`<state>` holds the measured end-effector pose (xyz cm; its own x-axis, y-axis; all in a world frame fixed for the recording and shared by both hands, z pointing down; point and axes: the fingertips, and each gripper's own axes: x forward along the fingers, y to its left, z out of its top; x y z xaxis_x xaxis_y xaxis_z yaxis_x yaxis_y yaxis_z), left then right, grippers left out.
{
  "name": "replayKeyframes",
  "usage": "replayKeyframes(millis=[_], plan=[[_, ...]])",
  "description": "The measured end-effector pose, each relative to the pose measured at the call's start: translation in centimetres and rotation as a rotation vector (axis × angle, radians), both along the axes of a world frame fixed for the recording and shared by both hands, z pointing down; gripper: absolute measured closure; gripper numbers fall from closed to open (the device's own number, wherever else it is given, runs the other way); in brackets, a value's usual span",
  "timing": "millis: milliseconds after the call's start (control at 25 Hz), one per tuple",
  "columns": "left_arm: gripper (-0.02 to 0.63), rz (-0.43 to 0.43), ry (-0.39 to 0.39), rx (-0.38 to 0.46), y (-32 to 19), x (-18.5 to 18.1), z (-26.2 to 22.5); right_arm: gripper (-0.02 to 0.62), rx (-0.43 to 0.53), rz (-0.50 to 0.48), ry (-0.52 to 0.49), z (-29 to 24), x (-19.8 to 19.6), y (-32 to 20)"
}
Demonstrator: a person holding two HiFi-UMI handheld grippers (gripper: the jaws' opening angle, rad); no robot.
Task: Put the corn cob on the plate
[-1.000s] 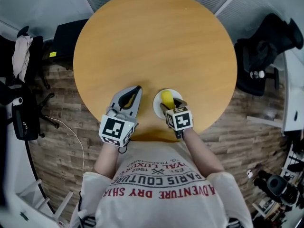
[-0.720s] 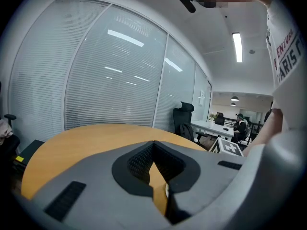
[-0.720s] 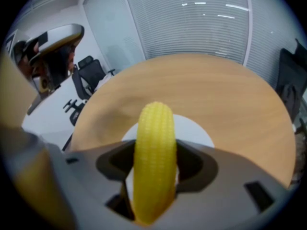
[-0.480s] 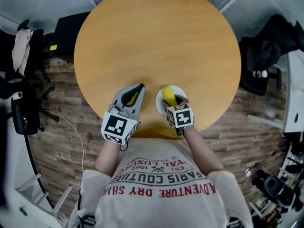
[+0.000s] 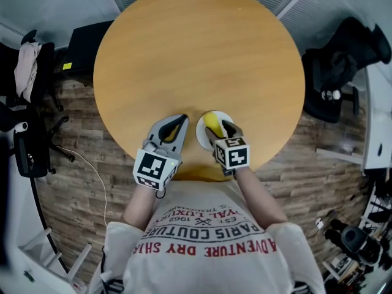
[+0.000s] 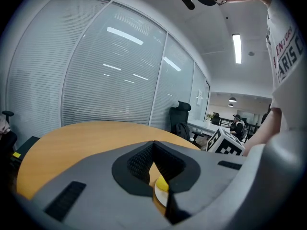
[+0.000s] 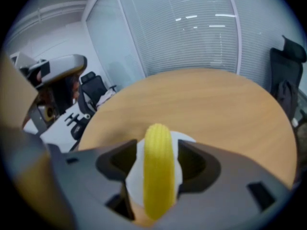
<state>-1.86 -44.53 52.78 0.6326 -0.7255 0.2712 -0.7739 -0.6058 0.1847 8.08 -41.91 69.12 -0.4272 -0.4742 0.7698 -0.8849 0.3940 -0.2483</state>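
My bench (image 5: pixel 202 48) is smooth wood with a soft sheen. The corn cob (image 7: pixel 158 171) looks like matt, ribbed plastic, and the plate (image 7: pixel 135 176) is smooth and white. My left gripper (image 5: pixel 177 122) is matt grey plastic, its fingers (image 6: pixel 139 163) lined with rough black padding.

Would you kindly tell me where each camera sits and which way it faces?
Head view: on the person's head, facing steeply down at the table; shows shirt, left gripper and right gripper.
Left gripper view: on the left gripper, facing across the table towards blinds; shows its shut jaws.
Right gripper view: on the right gripper, facing along its parted jaws at the corn cob on the plate.
Shared: all show corn cob and plate.
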Motion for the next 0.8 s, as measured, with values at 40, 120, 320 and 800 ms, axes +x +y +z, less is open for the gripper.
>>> replayKeyframes(millis=[40,120,320,800], plan=[[0.574,0.001,0.000,0.003,0.2,0.2,-0.2,0.327,0.023,0.008,-0.009,-0.9,0.3,-0.1],[0.574,0.000,-0.001,0.013,0.8,0.5,-0.7,0.328,0.066,0.018,-0.033,-2.7,0.7,-0.1],[0.574,-0.052,0.000,0.036,1.8,0.1,-2.4,0.524,0.142,0.050,-0.040,-6.1,1.9,0.3],[0.574,-0.132,-0.024,0.143,3.7,-0.6,-7.5,0.566,0.532,-0.081,-0.095,-19.1,2.1,1.1]])
